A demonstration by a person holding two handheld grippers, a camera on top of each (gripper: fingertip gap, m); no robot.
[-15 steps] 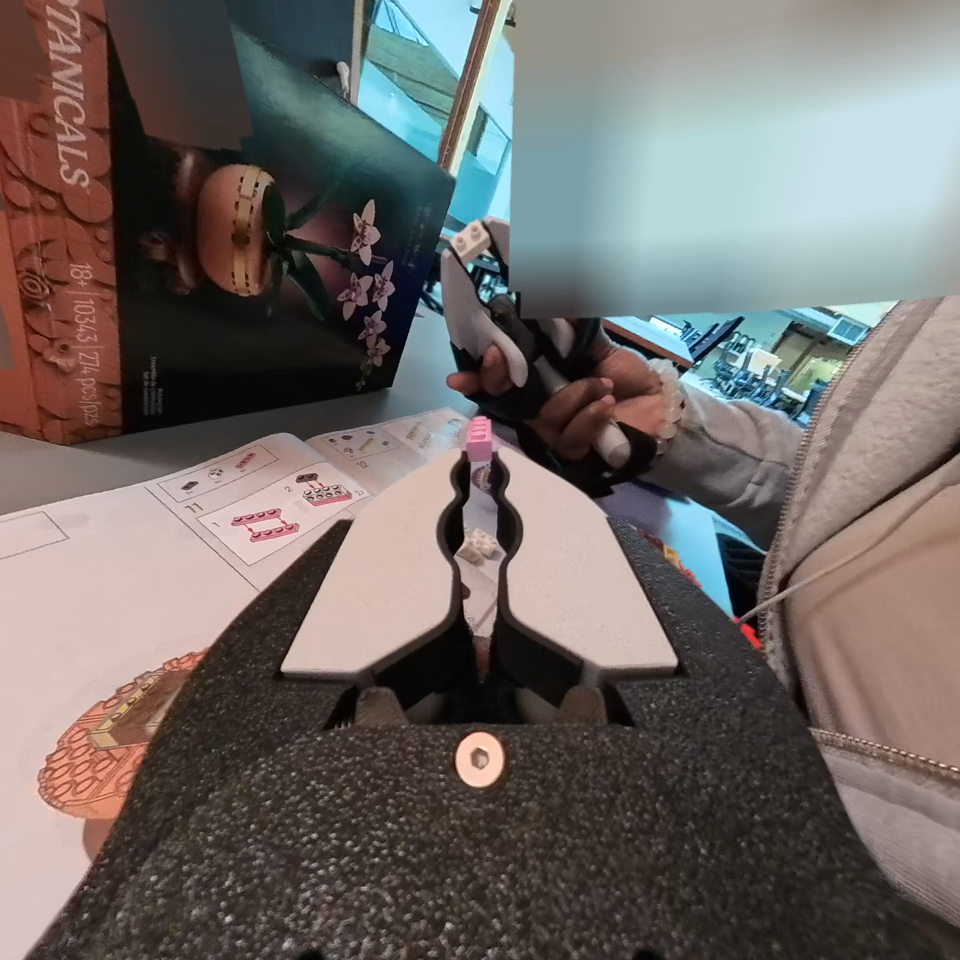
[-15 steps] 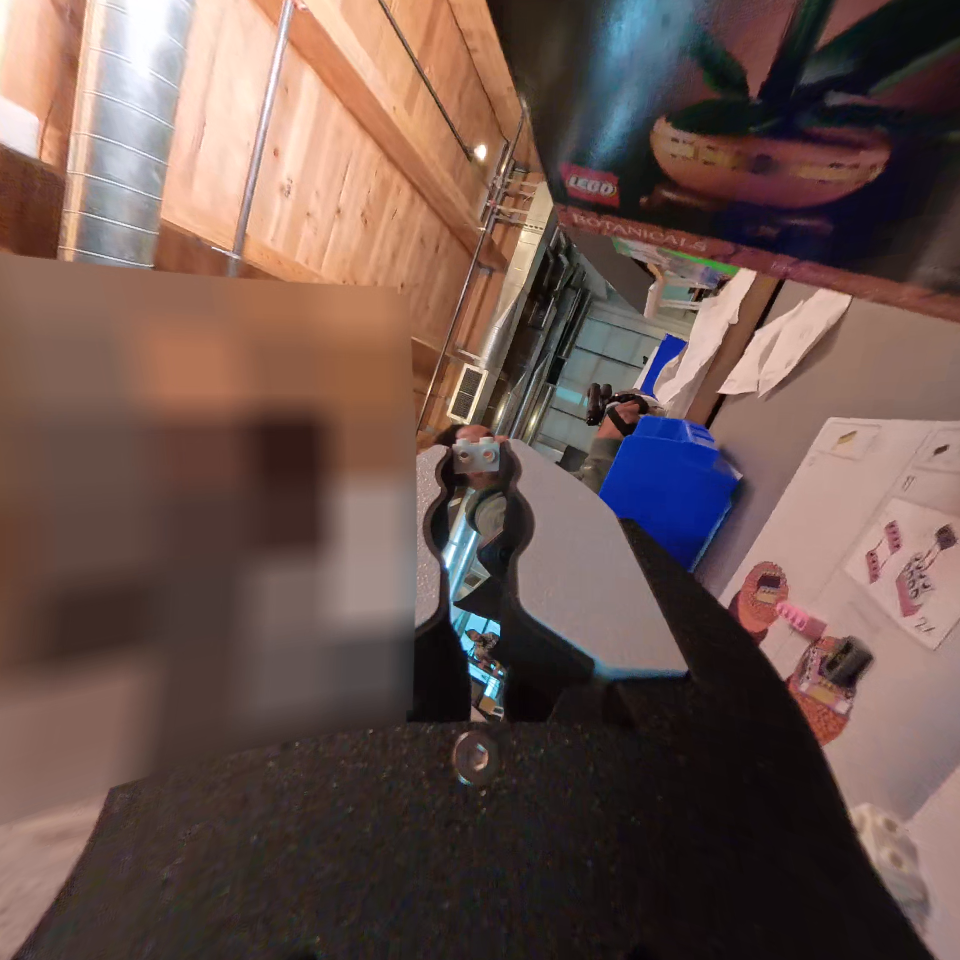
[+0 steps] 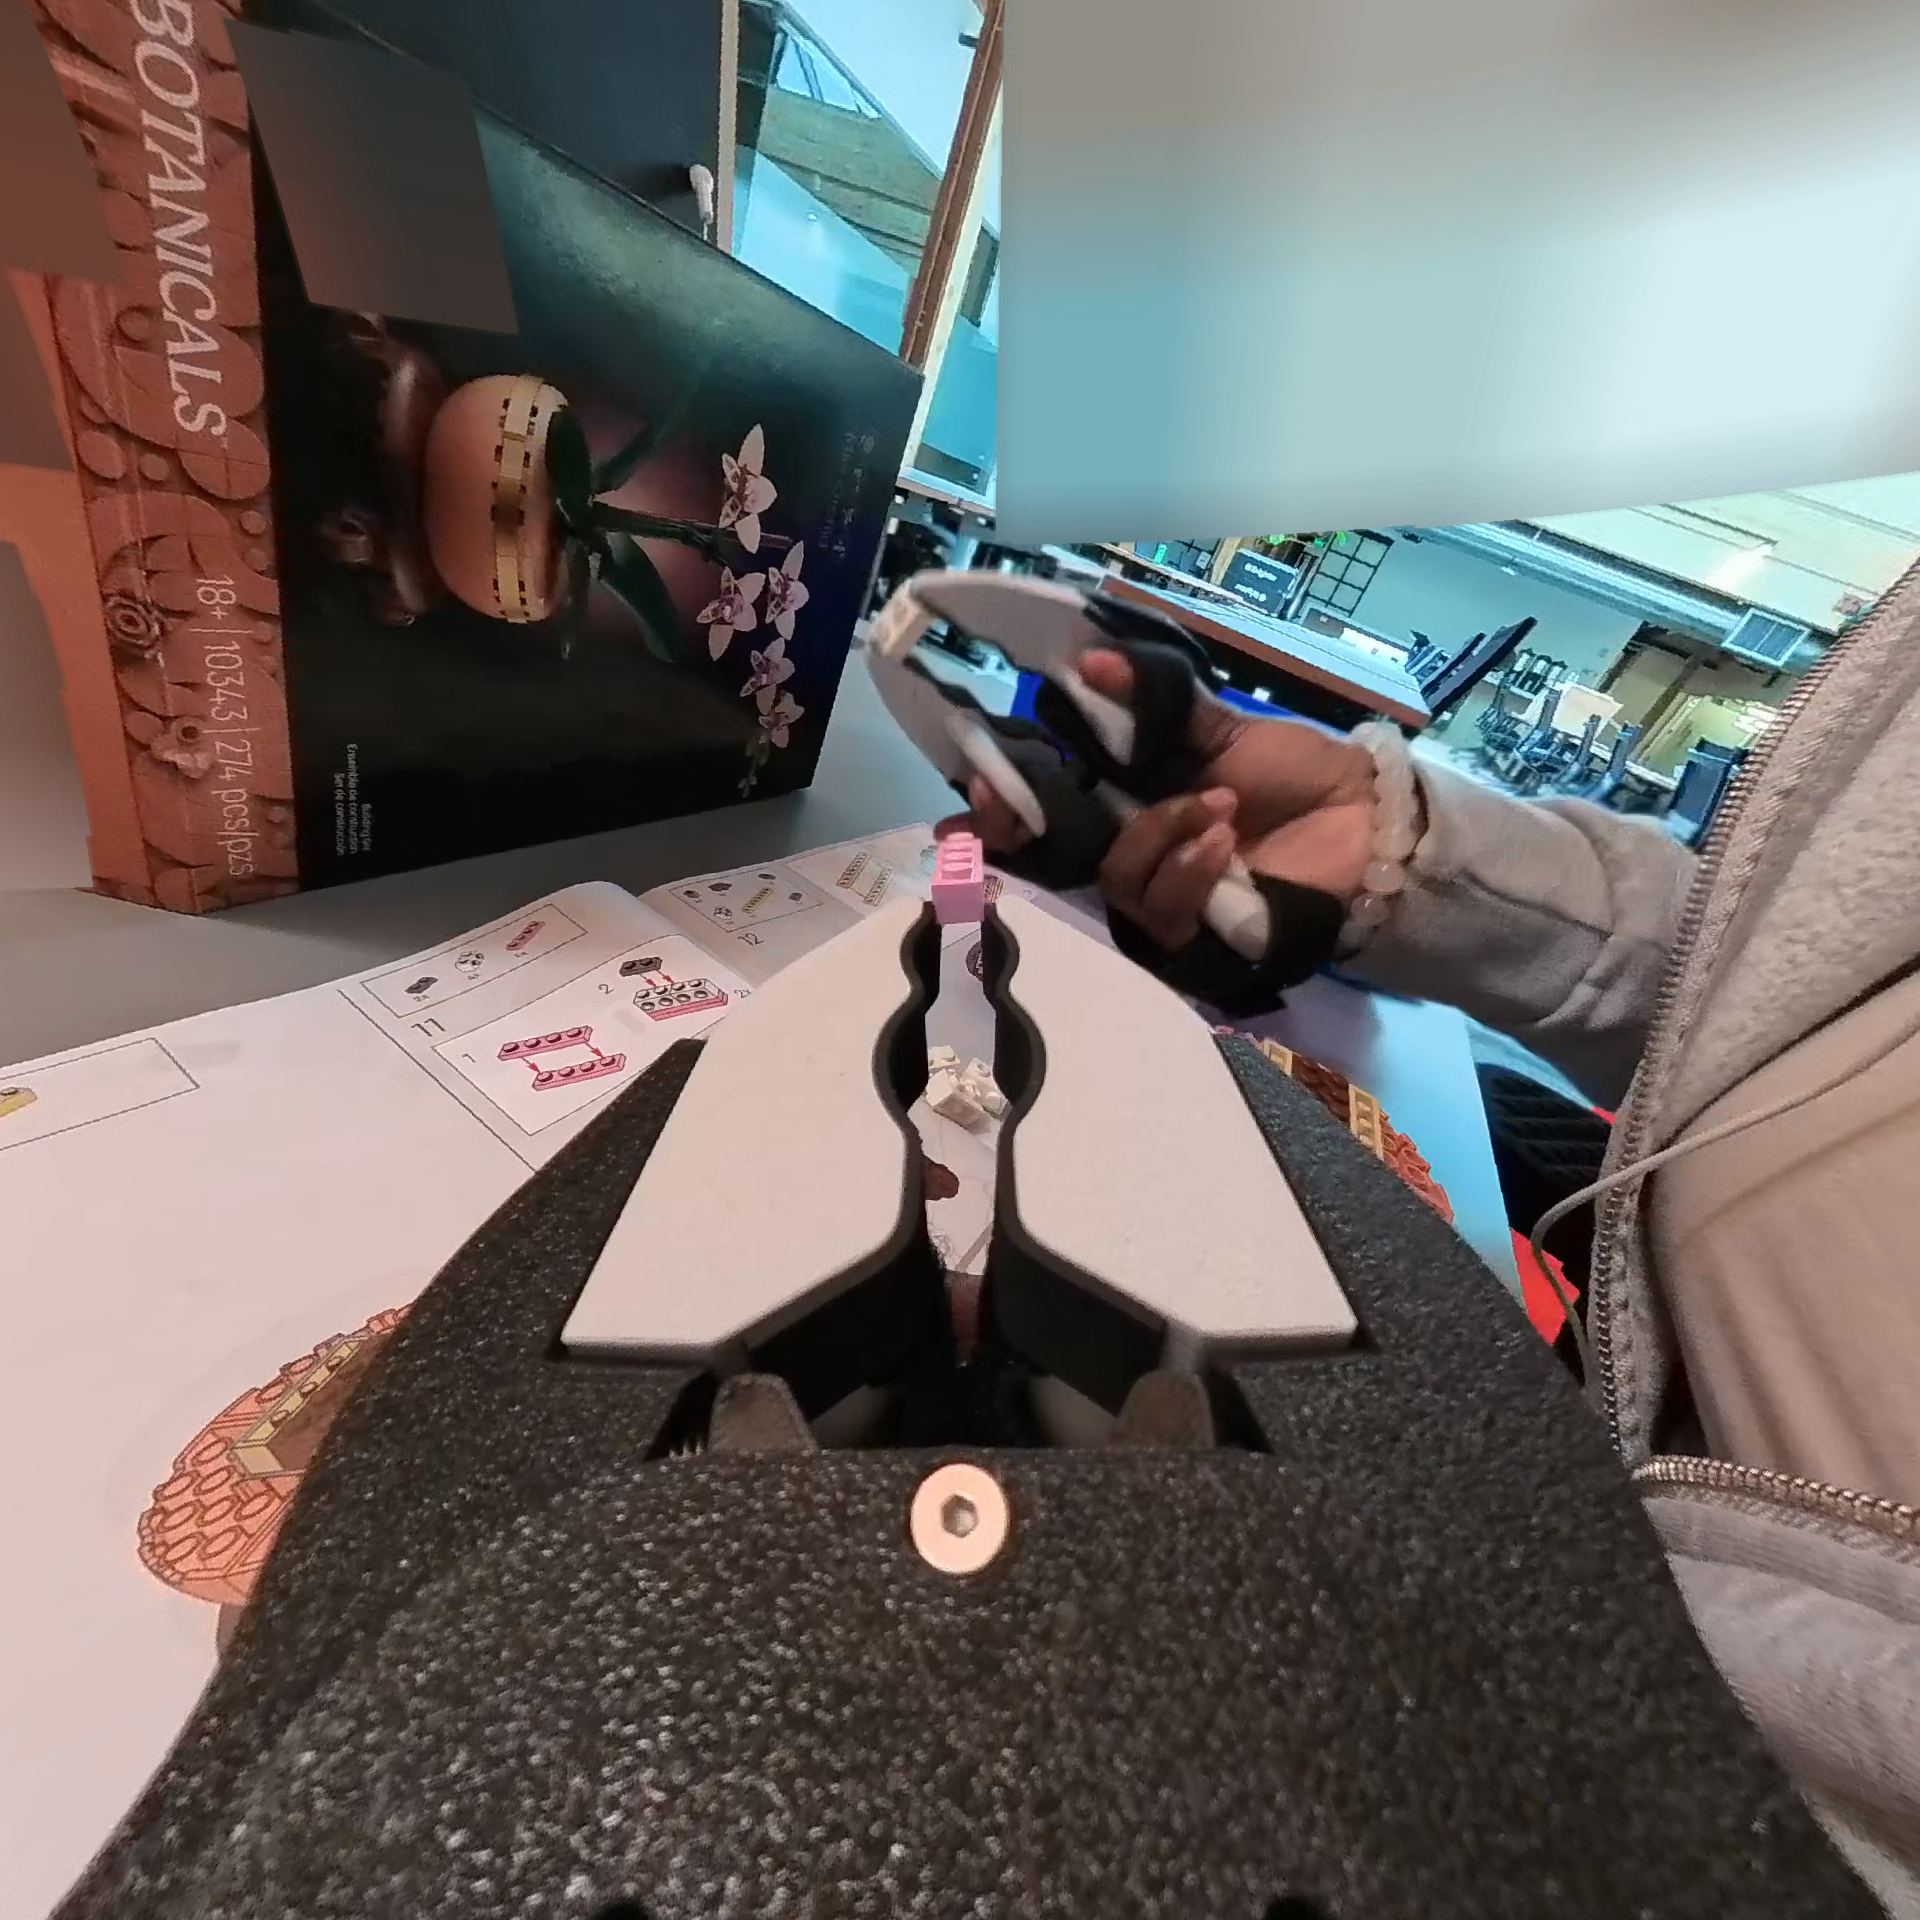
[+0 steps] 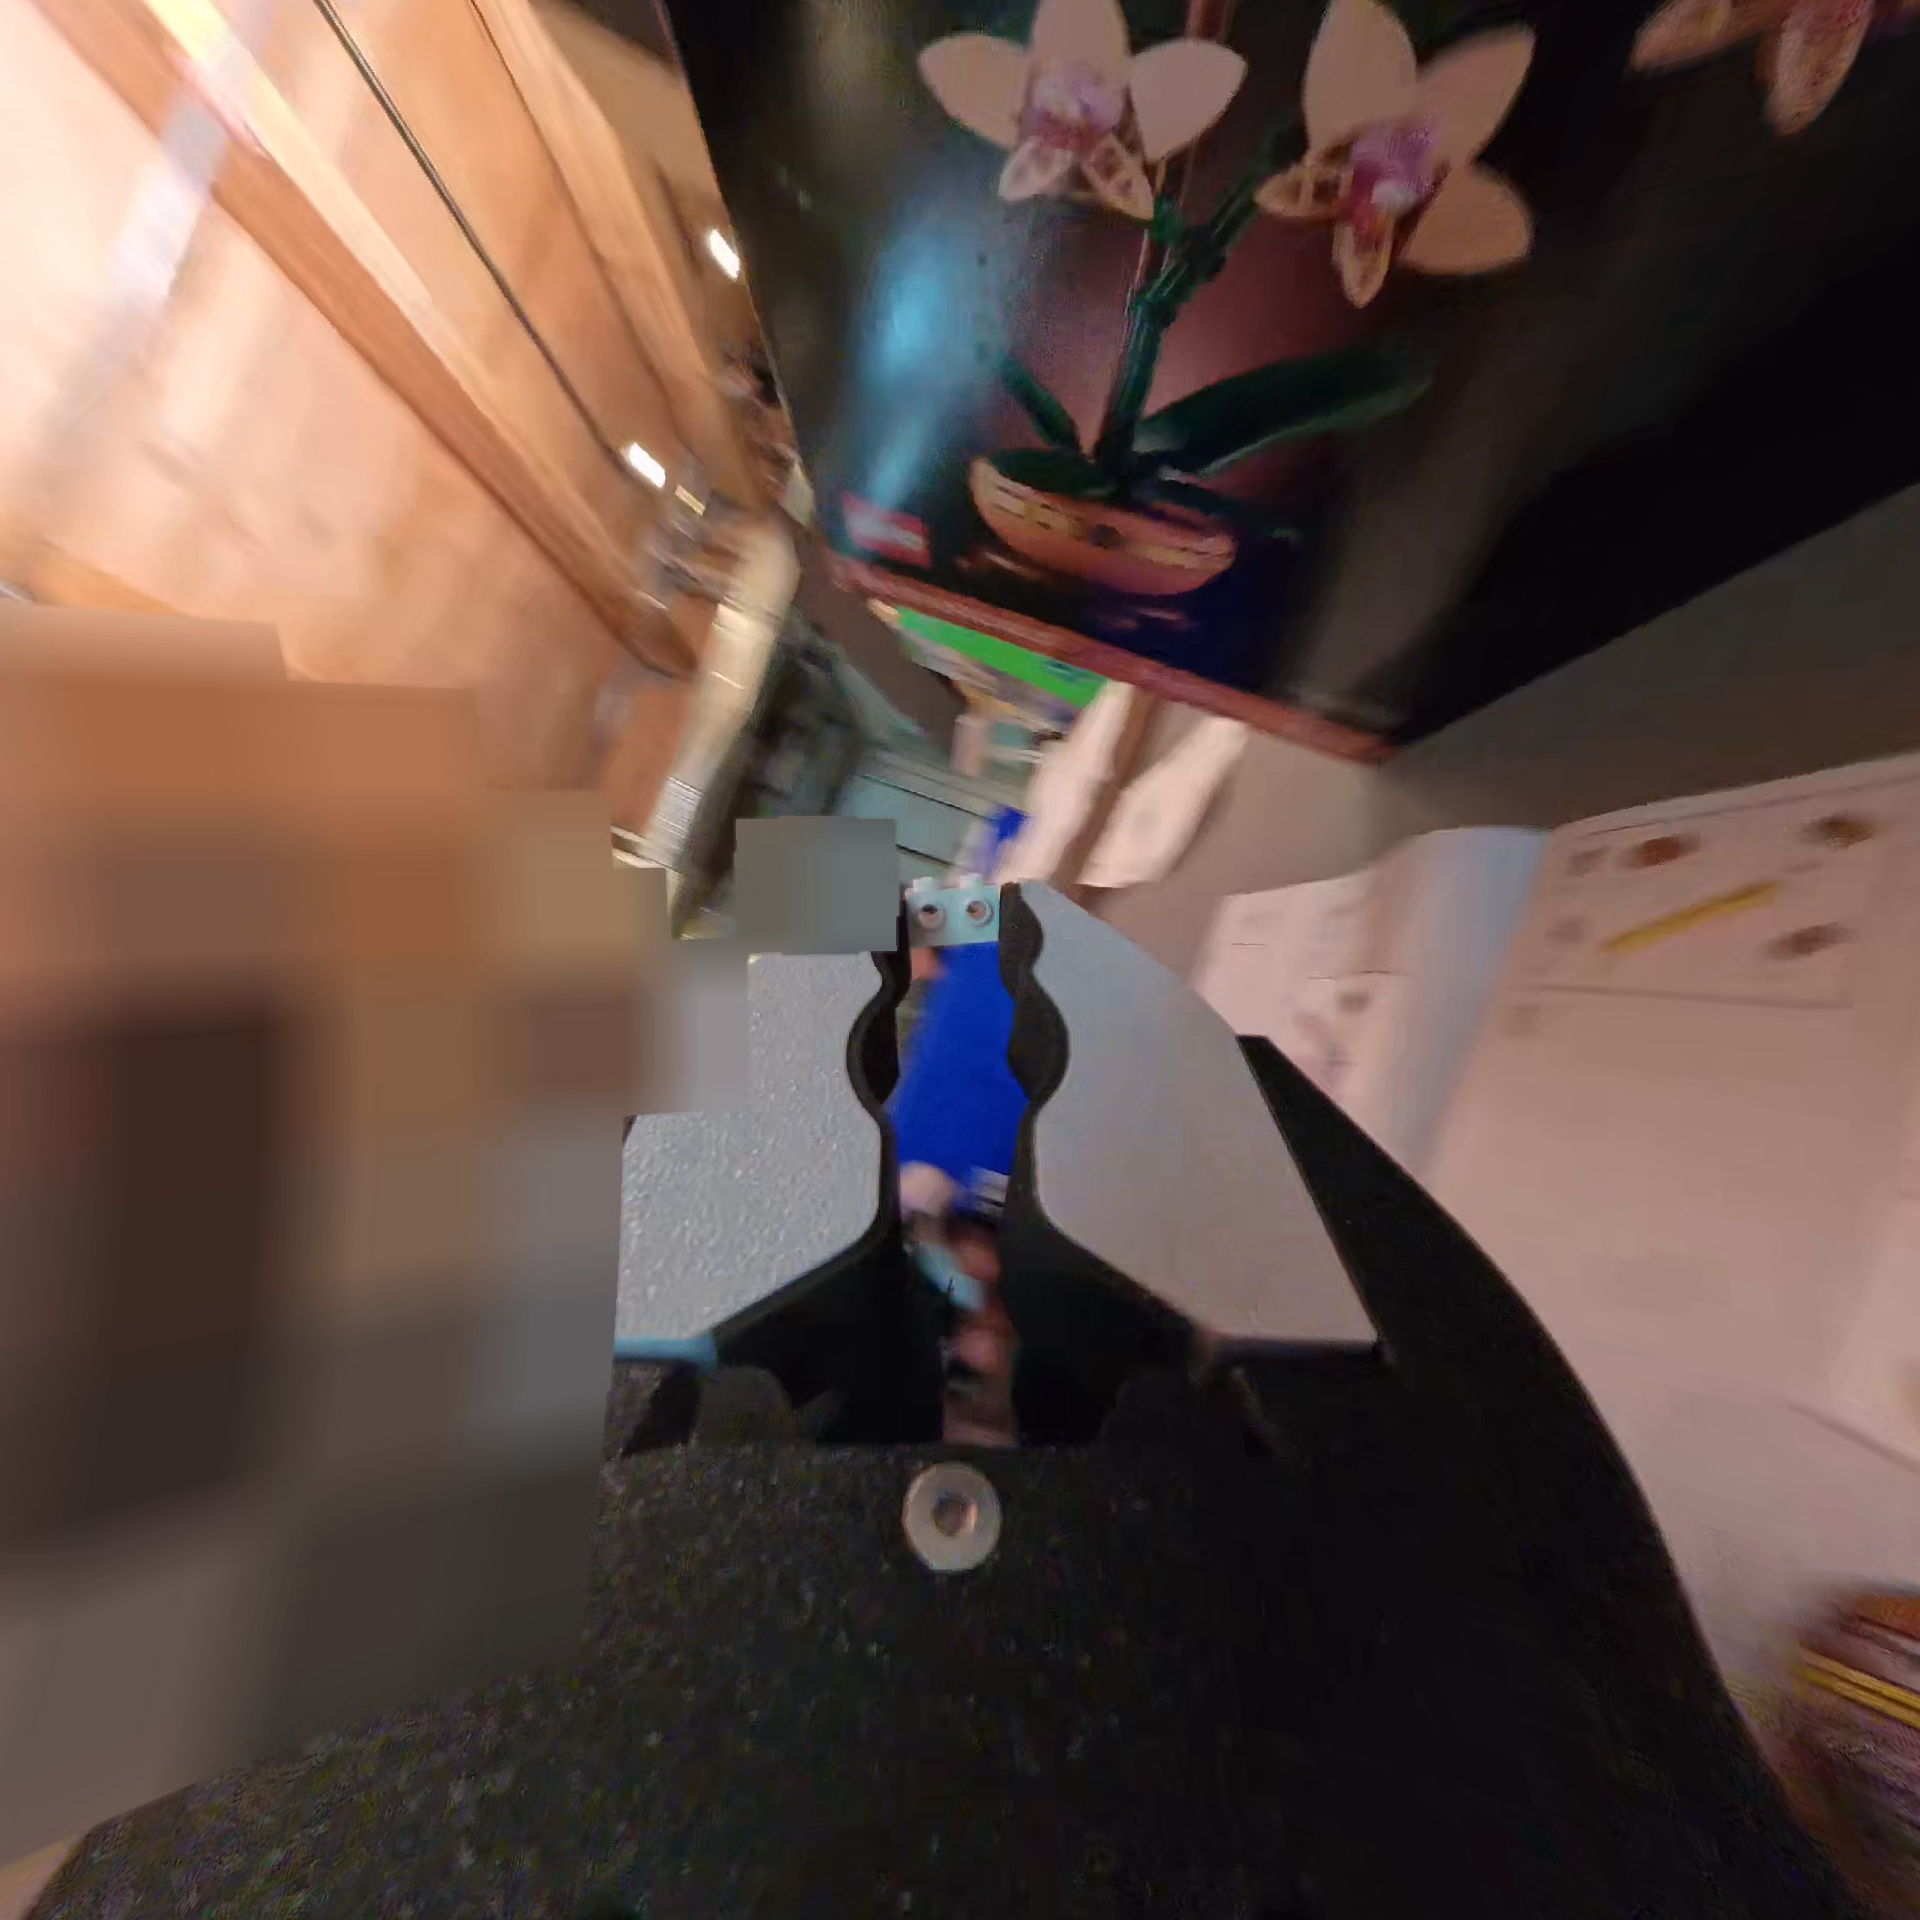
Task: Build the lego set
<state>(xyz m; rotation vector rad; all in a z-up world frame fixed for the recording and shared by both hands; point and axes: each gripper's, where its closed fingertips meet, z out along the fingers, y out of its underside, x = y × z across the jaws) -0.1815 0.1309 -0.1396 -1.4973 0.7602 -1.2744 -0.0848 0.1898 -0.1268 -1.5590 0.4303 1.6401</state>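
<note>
Between the tips of the left gripper [image 3: 958, 914] stands a pink brick [image 3: 958, 883], pinched upright with its studded face turned up and toward the camera; the fingers [image 3: 769, 1132] are closed down to the width of that brick and hold nothing else. Below and just past the pink brick, seen through the gap, a few loose white pieces [image 3: 961, 1086] lie on the open instruction booklet [image 3: 312, 1101], which rests flat on the desk [image 3: 156, 935].

Above and to the right of the pink brick, well clear of it, hangs the right gripper [image 3: 899, 632], tipped so its nose points left and slightly down. Its fingers [image 4: 1143, 1122] are closed on a small grey brick [image 4: 953, 916] with two round holes on its facing side, long axis crosswise to the fingers. That view is smeared, so the grey brick's exact tilt is hard to judge.

For joining, the grey brick must likely come down and toward the pink brick's studs; the right gripper is the one with room to travel.

Beyond the pink brick stands the set's box [image 3: 499, 540], upright on the desk.
</note>
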